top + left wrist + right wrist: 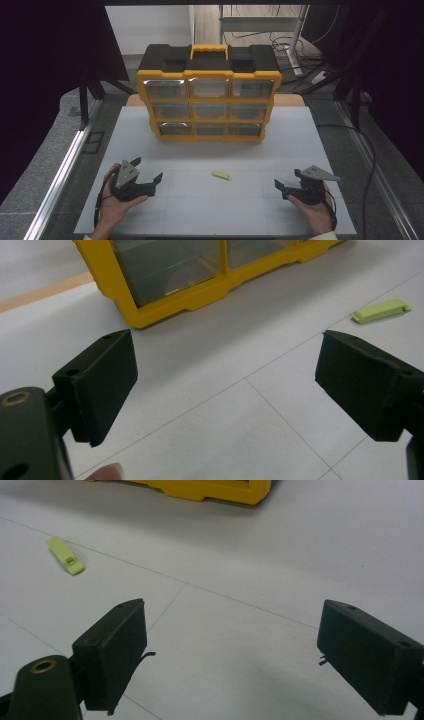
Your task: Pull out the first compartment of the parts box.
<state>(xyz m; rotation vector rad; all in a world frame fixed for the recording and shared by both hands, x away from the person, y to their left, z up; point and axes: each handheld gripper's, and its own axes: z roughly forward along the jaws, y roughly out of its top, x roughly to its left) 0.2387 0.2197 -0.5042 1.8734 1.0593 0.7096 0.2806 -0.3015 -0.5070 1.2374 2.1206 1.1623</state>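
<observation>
Both jaws spread wide and empty, the left gripper [150, 174] and right gripper [284, 184] flank a lime-green clip [221, 175] lying mid-table, toward the front edge; a low, square approach should suit it.

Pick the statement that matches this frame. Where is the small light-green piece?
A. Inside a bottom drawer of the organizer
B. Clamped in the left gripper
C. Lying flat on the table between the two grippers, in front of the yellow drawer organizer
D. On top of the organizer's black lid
C: the light-green piece lies flat on the grey table, apart from the open left gripper and the open right gripper, in front of the organizer.
</observation>
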